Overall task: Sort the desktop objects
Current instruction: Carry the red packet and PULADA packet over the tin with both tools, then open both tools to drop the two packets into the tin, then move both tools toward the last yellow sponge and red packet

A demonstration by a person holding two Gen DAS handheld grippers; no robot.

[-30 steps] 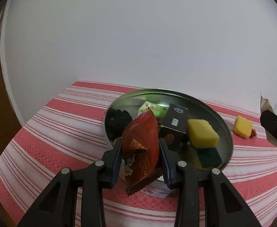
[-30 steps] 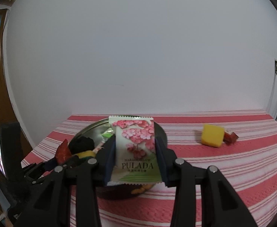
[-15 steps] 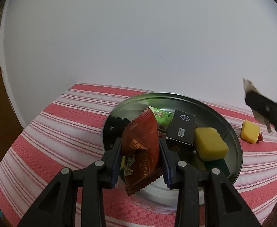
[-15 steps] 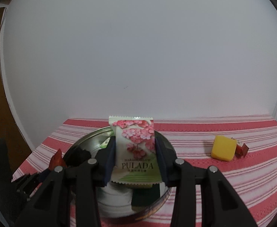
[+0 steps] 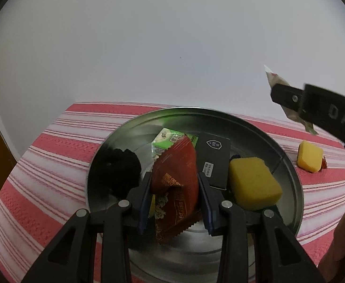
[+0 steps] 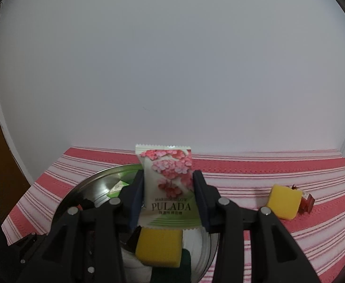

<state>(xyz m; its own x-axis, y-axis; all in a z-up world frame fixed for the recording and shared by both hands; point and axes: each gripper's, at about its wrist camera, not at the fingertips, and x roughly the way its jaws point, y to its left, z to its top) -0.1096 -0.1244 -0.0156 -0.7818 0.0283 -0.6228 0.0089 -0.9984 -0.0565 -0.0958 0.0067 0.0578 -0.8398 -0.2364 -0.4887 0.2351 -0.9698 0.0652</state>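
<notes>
Over metal tray (image 5: 288,162): left jaws clamp crinkled red sachet (image 5: 177,179); right jaws clamp white pink-blossom packet (image 6: 170,184).

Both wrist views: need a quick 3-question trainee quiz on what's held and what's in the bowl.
1. True or false: the left tongs are shut on a red snack packet.
2. What word is printed large on the white floral packet in the right tongs?
3. Which lies outside the metal bowl on the striped tablecloth? A) black box B) lone yellow block C) green-white carton

Key: 1 true; 2 PULADA; 3 B
</notes>
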